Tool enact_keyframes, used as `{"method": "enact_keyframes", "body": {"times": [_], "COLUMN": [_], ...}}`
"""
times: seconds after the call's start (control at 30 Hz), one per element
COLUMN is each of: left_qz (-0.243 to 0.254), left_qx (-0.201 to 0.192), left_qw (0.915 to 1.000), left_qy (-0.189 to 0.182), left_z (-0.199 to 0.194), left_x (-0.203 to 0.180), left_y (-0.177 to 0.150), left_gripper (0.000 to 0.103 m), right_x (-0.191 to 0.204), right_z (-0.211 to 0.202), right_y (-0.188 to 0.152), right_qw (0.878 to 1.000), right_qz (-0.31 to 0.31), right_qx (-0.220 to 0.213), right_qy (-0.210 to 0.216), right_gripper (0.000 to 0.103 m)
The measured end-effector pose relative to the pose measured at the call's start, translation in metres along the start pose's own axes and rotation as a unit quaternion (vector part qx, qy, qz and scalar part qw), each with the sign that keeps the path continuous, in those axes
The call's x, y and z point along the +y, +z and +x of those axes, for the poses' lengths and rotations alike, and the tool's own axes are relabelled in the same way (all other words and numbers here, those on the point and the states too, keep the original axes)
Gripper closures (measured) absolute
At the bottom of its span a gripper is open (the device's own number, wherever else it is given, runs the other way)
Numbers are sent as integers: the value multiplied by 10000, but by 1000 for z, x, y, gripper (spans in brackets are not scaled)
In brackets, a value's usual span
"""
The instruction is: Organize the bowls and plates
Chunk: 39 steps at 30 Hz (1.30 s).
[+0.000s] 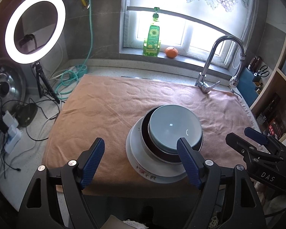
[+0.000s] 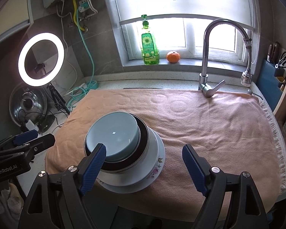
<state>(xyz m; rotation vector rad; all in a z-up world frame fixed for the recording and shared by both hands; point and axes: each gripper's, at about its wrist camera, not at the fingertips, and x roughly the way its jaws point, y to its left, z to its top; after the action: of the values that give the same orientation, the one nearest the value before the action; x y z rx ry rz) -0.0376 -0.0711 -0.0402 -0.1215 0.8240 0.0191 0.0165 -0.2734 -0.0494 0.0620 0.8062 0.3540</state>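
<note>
A stack of dishes stands near the front of the orange towel (image 1: 114, 103): a blue-grey bowl (image 1: 174, 126) nested in a dark steel-rimmed bowl (image 1: 154, 150), on a white bowl and a floral plate (image 1: 146, 173). The same bowl (image 2: 112, 135), dark bowl (image 2: 141, 145) and plate (image 2: 156, 164) show in the right wrist view. My left gripper (image 1: 141, 150) is open and empty, just left of and in front of the stack. My right gripper (image 2: 145, 157) is open and empty, in front of the stack's right side; it also shows in the left wrist view (image 1: 255, 139).
A faucet (image 2: 207, 57) stands at the towel's back right. A green soap bottle (image 2: 149, 43) and an orange (image 2: 173, 56) sit on the window sill. A ring light (image 1: 35, 27), pot lid (image 1: 5, 87), cables and chargers crowd the left counter. A knife block (image 2: 278, 70) stands right.
</note>
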Motion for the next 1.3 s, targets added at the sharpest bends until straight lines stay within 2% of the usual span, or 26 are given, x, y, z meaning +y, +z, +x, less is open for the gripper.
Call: {"method": "enact_keyframes", "body": {"times": [1.3], "left_qz": [-22], "left_qx": [-97], "left_qw": [9999], "left_qy": [-16], "left_z": [-5], "left_x": [3], "left_y": [-1], "left_gripper": [25], "right_x": [5], "right_z": [3], "right_y": [-5], "right_qw": [9999], "right_qz": [37], "right_qx": [105], "right_qy": [-45], "right_gripper": [23]}}
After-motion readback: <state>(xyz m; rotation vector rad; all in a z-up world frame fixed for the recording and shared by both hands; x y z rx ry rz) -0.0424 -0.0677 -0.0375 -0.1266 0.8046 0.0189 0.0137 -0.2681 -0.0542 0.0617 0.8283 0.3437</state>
